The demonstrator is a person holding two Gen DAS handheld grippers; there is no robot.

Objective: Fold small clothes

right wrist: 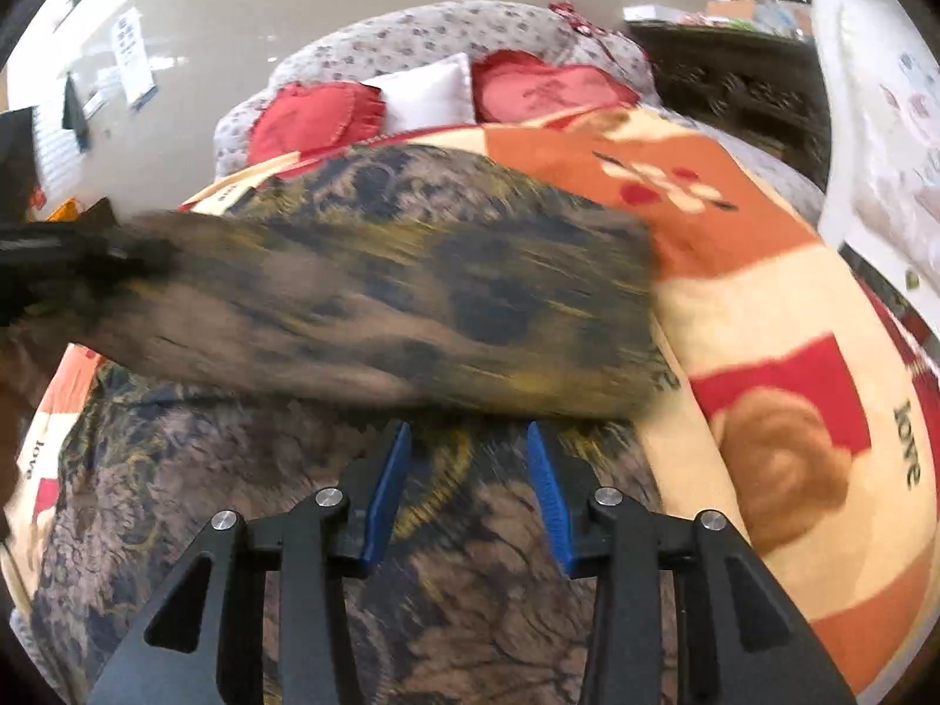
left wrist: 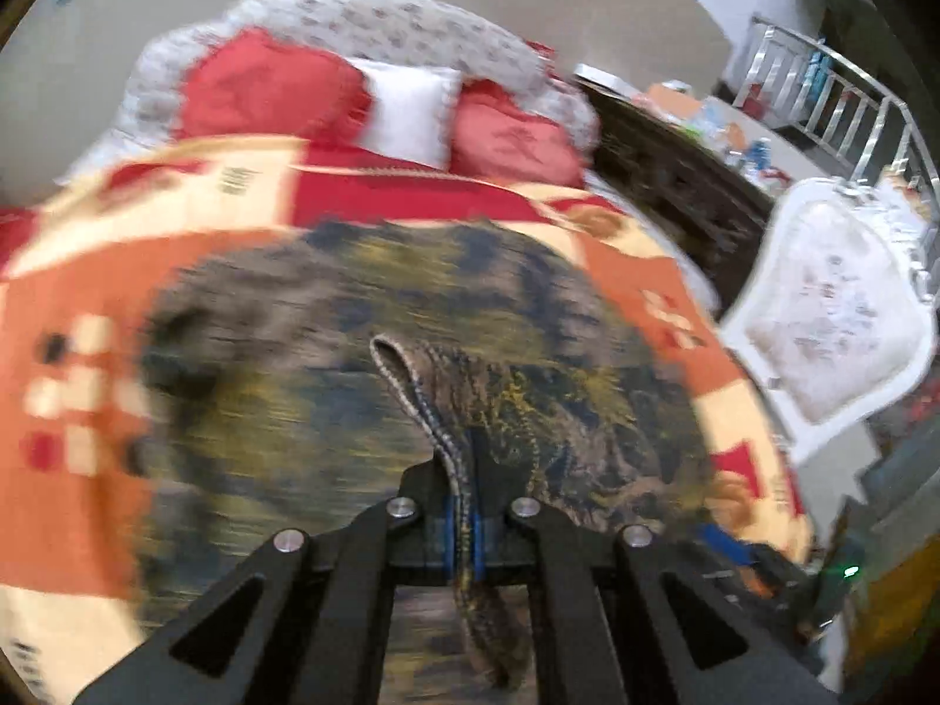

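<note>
A brown, navy and yellow patterned garment (left wrist: 364, 352) lies spread on the bed blanket. My left gripper (left wrist: 464, 529) is shut on the garment's hemmed edge (left wrist: 411, 388), which stands up in a fold between the blue pads. In the right wrist view the garment (right wrist: 411, 587) lies under my right gripper (right wrist: 470, 464), which is open and empty, its blue pads (right wrist: 388, 487) apart just above the cloth. A lifted, motion-blurred flap of the garment (right wrist: 382, 299) stretches across from the left gripper (right wrist: 53, 258) at the far left.
The orange, cream and red blanket (left wrist: 70, 305) covers the bed, with red and white pillows (left wrist: 411, 106) at a padded headboard (left wrist: 364, 17). A dark wooden dresser (left wrist: 675, 164) and a white chair (left wrist: 822, 317) stand to the right of the bed.
</note>
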